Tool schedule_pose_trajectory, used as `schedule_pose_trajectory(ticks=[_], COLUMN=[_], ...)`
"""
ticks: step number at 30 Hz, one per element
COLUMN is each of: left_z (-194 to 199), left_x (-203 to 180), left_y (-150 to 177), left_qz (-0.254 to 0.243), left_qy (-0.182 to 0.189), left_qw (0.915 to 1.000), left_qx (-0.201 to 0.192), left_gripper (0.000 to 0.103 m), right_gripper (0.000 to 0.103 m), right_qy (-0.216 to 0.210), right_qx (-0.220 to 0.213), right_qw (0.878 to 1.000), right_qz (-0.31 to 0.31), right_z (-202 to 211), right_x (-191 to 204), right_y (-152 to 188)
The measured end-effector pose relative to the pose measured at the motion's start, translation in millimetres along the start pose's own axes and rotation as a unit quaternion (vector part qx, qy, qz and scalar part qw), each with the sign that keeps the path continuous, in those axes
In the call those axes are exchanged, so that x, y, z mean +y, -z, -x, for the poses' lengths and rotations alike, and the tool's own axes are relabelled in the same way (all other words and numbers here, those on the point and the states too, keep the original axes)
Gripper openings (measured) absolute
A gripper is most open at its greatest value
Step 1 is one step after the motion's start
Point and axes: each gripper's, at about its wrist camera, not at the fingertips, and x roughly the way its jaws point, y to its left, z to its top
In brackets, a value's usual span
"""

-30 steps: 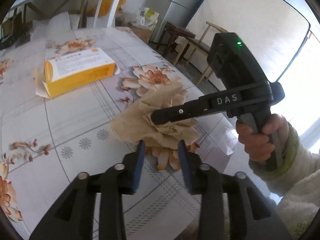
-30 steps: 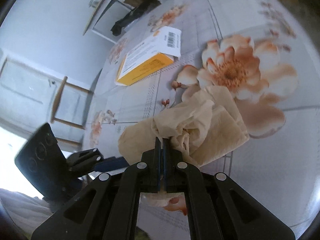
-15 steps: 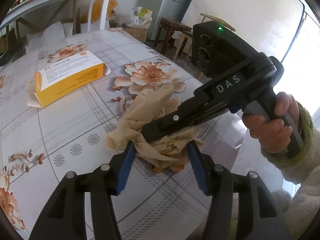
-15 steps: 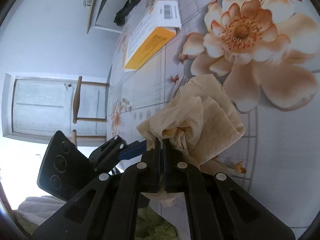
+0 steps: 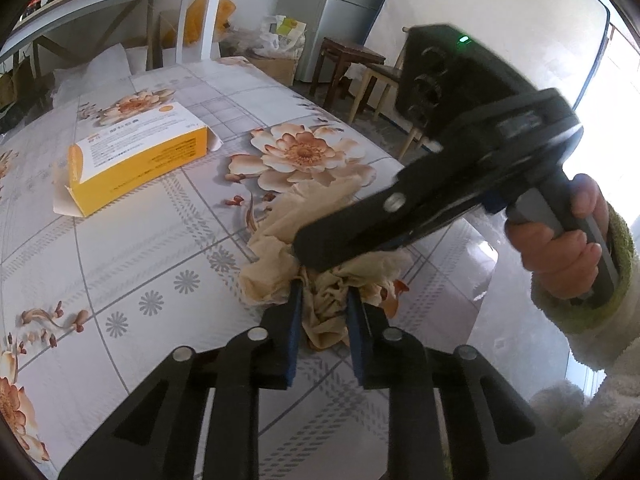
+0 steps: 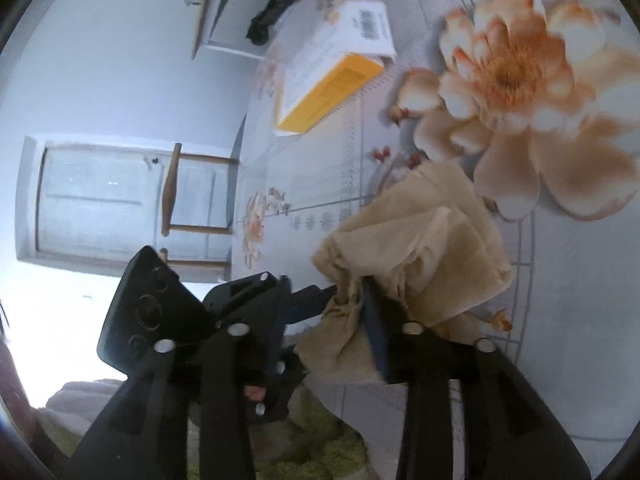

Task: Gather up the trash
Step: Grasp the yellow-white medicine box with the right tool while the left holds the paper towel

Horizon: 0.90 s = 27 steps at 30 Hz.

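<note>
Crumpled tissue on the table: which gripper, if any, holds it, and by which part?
The left gripper, jaws closing, pinches the crumpled tissue at its near bunched end. The right gripper, jaws opening, has let go.

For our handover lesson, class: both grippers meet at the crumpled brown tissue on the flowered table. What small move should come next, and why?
Probably draw the right gripper back, clear of the crumpled tissue. Its jaws are opening, while the left gripper is closing with the tissue bunched between its blue pads, so the left seems to be taking over. The yellow box still lies on the table.
</note>
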Motion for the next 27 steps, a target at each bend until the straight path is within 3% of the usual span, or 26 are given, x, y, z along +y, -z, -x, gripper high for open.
schedule_pose_trajectory(ticks=[4, 7, 9, 12, 14, 17, 19, 24, 27], left_z=[2, 6, 11, 21, 28, 39, 46, 60, 66], left_x=[4, 11, 18, 32, 43, 62, 70, 86, 96], left_y=[1, 2, 5, 10, 14, 21, 26, 36, 40], left_qz=[0.013, 0.024, 0.038, 0.062, 0.086, 0.127, 0.145, 0.178, 0.2], left_qy=[0.004, -0.005, -0.014, -0.033, -0.041, -0.047, -0.053, -0.07, -0.07], left_qw=[0.9999, 0.9997, 0.9992, 0.9975, 0.9953, 0.9905, 0.9876, 0.9807, 0.9763], left_qx=[-0.004, -0.007, -0.008, -0.012, -0.016, -0.023, -0.028, -0.038, -0.045], left_gripper=[0.015, 0.014, 0.014, 0.014, 0.014, 0.014, 0.014, 0.014, 0.014], right_gripper=[0.058, 0.06, 0.067, 0.078, 0.081, 0.081, 0.081, 0.081, 0.081], right_qy=[0.045, 0.075, 0.118, 0.18, 0.202, 0.213, 0.213, 0.197, 0.179], right_qx=[-0.03, -0.049, -0.062, -0.077, -0.086, -0.083, -0.083, -0.073, -0.067], right_qw=[0.998, 0.993, 0.983, 0.958, 0.941, 0.93, 0.93, 0.958, 0.967], right_qz=[0.045, 0.078, 0.123, 0.208, 0.257, 0.288, 0.288, 0.194, 0.171], right_z=[22, 30, 29, 13, -1, -27, -43, -70, -68], right_x=[18, 35, 56, 91, 107, 117, 115, 81, 67], right_y=[-4, -13, -26, -45, -59, -89, -107, -165, -165])
